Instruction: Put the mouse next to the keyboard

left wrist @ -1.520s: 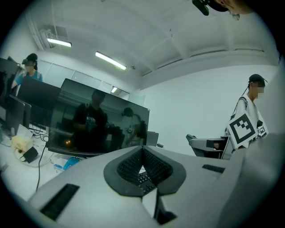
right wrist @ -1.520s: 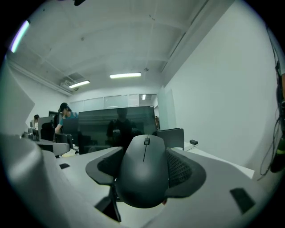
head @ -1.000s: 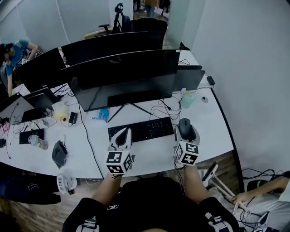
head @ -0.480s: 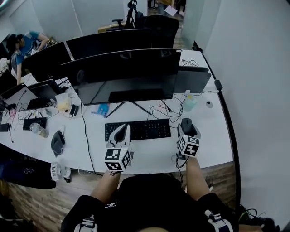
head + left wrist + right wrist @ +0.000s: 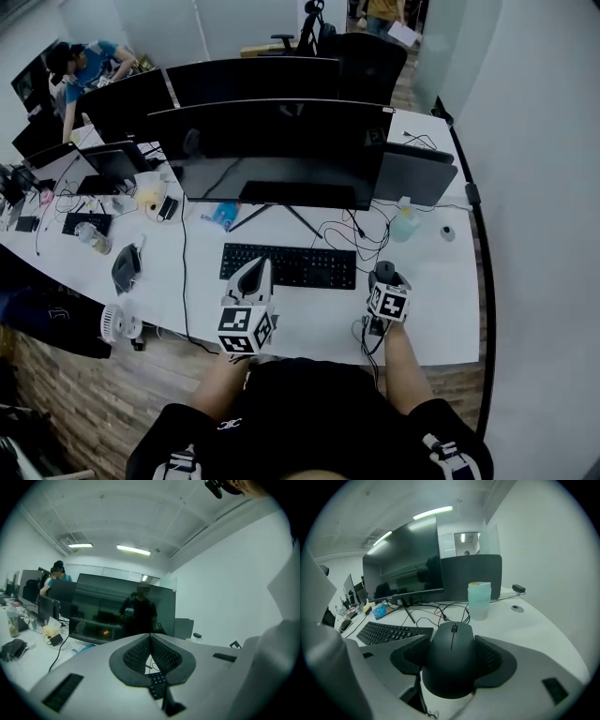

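Observation:
The black mouse point(image 5: 452, 660) sits between the jaws of my right gripper point(image 5: 452, 660), which is shut on it. In the head view the mouse point(image 5: 384, 273) is just right of the black keyboard point(image 5: 289, 265), low over the white desk point(image 5: 319, 314). The keyboard point(image 5: 391, 631) lies to the mouse's left in the right gripper view. My left gripper point(image 5: 251, 278) hovers near the keyboard's front edge. Its two dark pads point(image 5: 151, 656) meet with nothing between them.
A wide black monitor point(image 5: 281, 155) stands behind the keyboard, with loose cables point(image 5: 349, 229) at its foot. A pale bottle point(image 5: 404, 223) and a laptop point(image 5: 416, 175) are behind the mouse. Clutter covers the desk's left end point(image 5: 103, 225). A person point(image 5: 89, 66) is at the far left.
The head view has swung, so the desk sits lower right in the picture. The right gripper with the mouse has come slightly lower, nearer the desk beside the keyboard. The left gripper has kept its place.

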`<state>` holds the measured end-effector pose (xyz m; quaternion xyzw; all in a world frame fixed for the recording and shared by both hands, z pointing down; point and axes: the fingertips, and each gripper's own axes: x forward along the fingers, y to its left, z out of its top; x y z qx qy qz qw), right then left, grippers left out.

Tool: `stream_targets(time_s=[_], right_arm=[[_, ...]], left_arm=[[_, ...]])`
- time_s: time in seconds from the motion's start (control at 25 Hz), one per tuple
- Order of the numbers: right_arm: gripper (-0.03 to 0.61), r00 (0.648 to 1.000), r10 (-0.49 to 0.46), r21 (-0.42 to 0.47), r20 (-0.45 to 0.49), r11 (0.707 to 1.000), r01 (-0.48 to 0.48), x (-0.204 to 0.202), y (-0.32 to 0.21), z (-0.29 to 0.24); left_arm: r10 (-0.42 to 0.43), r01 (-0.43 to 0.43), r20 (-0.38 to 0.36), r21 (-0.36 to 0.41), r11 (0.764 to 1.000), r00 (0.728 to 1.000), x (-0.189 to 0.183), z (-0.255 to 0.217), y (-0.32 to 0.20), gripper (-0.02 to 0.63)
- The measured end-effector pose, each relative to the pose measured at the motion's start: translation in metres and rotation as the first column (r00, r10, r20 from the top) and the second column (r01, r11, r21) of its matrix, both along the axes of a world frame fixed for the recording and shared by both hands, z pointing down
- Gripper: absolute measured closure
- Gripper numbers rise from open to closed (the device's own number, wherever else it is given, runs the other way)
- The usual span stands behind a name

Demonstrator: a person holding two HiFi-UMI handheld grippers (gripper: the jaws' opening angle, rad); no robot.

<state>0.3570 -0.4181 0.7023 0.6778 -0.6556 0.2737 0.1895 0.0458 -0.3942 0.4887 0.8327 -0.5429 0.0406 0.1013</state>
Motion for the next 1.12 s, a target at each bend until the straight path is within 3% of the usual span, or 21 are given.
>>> stream_targets(time_s=[0.4, 0.68, 0.76, 0.8, 0.92, 1.12], right_arm=[[0.262, 0.999, -0.049, -0.189, 0.0, 0.981, 0.048, 0.016, 0.007, 0.059], [0.261, 0.997, -0.074, -0.242, -0.008, 0.968, 0.07, 0.013, 0.008, 0.071], [0.26, 0.996, -0.087, -0.255, 0.027, 0.963, 0.091, 0.003, 0.008, 0.072], [0.259, 0.995, -0.09, -0.255, 0.037, 0.962, 0.096, 0.001, 0.008, 0.072], [0.258, 0.996, -0.074, -0.212, -0.049, 0.975, 0.062, 0.016, 0.004, 0.065], [0.259, 0.998, -0.054, -0.071, -0.03, 0.996, 0.052, 0.018, -0.006, 0.031]], left_arm=[[-0.108, 0.108, 0.0, -0.028, 0.994, 0.994, 0.005, 0.013, 0.019, 0.597], [-0.136, 0.137, 0.008, -0.022, 0.99, 0.991, 0.004, 0.009, 0.025, 0.597], [-0.139, 0.14, 0.008, -0.015, 0.99, 0.99, 0.005, 0.007, 0.024, 0.597], [-0.14, 0.14, 0.007, -0.012, 0.99, 0.99, 0.005, 0.006, 0.023, 0.597], [-0.14, 0.14, 0.008, -0.007, 0.99, 0.99, 0.008, 0.005, 0.024, 0.597], [-0.133, 0.133, 0.004, -0.011, 0.991, 0.991, 0.013, 0.007, 0.026, 0.597]])
